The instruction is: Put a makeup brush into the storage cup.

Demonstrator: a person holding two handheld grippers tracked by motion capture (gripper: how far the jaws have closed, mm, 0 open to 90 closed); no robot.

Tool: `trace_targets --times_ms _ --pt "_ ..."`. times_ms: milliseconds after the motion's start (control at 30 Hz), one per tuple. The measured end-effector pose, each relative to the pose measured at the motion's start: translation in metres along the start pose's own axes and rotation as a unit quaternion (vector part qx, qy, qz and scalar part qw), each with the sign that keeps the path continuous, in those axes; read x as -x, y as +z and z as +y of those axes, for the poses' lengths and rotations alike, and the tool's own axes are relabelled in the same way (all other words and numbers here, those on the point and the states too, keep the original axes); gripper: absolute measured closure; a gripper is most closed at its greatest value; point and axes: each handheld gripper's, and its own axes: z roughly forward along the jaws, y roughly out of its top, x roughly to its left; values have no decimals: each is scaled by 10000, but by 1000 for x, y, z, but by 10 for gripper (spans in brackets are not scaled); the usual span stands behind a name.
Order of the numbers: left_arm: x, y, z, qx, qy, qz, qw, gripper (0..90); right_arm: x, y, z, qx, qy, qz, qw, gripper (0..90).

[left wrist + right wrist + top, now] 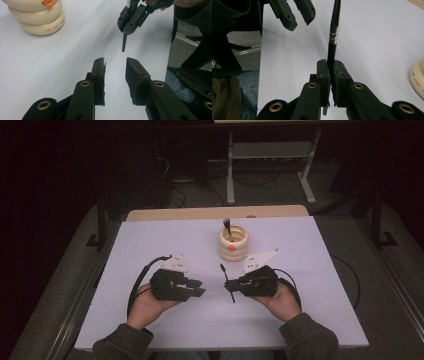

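My right gripper [239, 282] [331, 64] is shut on a slim black pen [228, 283] [333, 30] with a silver band. The pen sticks out past the jaws toward the left gripper. In the left gripper view the same pen [124, 43] hangs from the right gripper [130, 22], its tip just beyond my own jaws. My left gripper [200, 288] [115, 63] stands open with nothing between its fingers, a short way from the pen. A cream ribbed holder [233, 243] [37, 18] with an orange spot stands behind both grippers, and a dark utensil [227, 225] stands in it.
The white table sheet [150, 245] spreads around both hands, with its front edge [215, 347] near the person's sleeves. Beyond the table's wooden back edge [215, 213] the dark floor holds cables and a metal frame [270, 155]. The holder's rim [418, 77] sits at the right gripper view's right edge.
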Motion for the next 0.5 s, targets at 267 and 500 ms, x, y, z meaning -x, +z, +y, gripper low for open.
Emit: trace_targets --times_ms 267,500 --pt "-1 -1 -7 -1 -36 38 10000 680 2 -1 0 -6 19 -9 10000 837" --pt "-2 -4 -12 -5 -71 73 9999 674 4 -2 1 -21 13 -28 10000 837"
